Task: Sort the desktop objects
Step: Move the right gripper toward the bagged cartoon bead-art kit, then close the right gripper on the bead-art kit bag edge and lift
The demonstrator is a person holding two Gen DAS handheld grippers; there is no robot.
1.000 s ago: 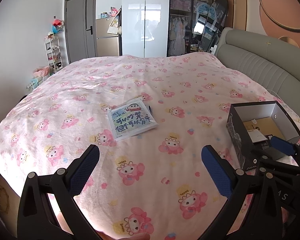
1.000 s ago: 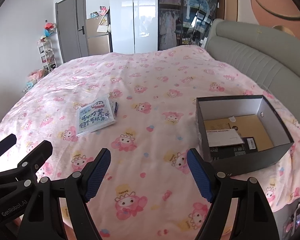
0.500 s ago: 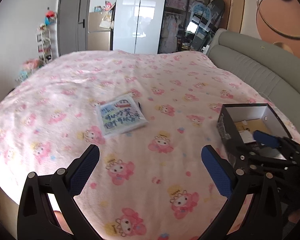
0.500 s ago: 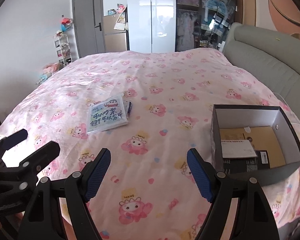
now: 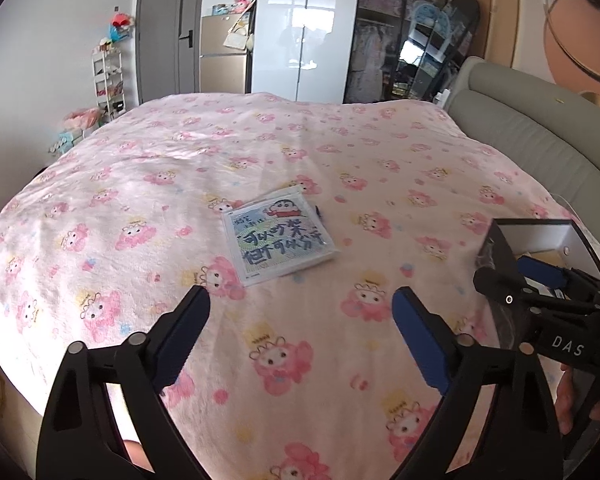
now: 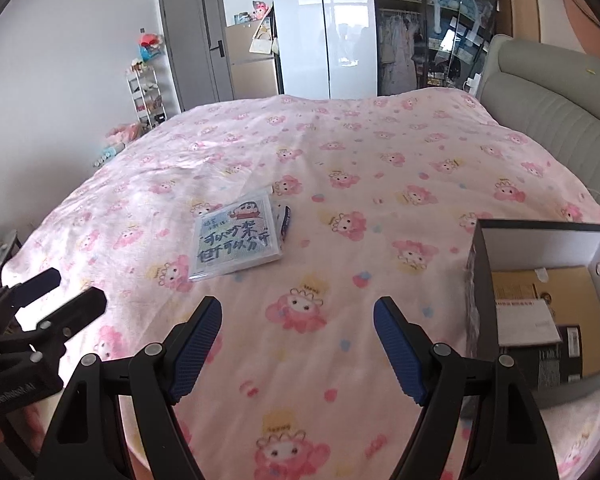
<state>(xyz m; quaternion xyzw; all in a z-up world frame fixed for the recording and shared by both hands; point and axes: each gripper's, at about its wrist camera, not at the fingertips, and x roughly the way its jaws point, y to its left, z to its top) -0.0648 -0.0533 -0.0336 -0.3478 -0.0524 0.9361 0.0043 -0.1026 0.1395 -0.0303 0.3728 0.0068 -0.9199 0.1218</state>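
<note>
Blue ribbed pads line both grippers, and both stand spread wide with nothing between the fingers: the left gripper (image 5: 300,320) hangs above the pink cartoon-print blanket (image 5: 180,184) of the bed, short of the flat packet, and the right gripper (image 6: 298,330) hangs likewise, with the dark box just off its right finger. Ahead of both, near the middle of the bed, lies the flat packet (image 6: 236,240), a thin square thing in clear glossy wrap with a cartoon figure and bold handwriting on its face; a small dark-blue object (image 6: 287,220) peeks out from under its far right edge (what it is cannot be made out). By its look the packet is light, fairly stiff and slippery in its film, and it sinks slightly into the soft blanket, so a pinch across one raised edge or corner seems the likeliest hold. To the right stands the open dark box (image 6: 540,226), already holding a brown card and some papers, well apart from the packet.
</note>
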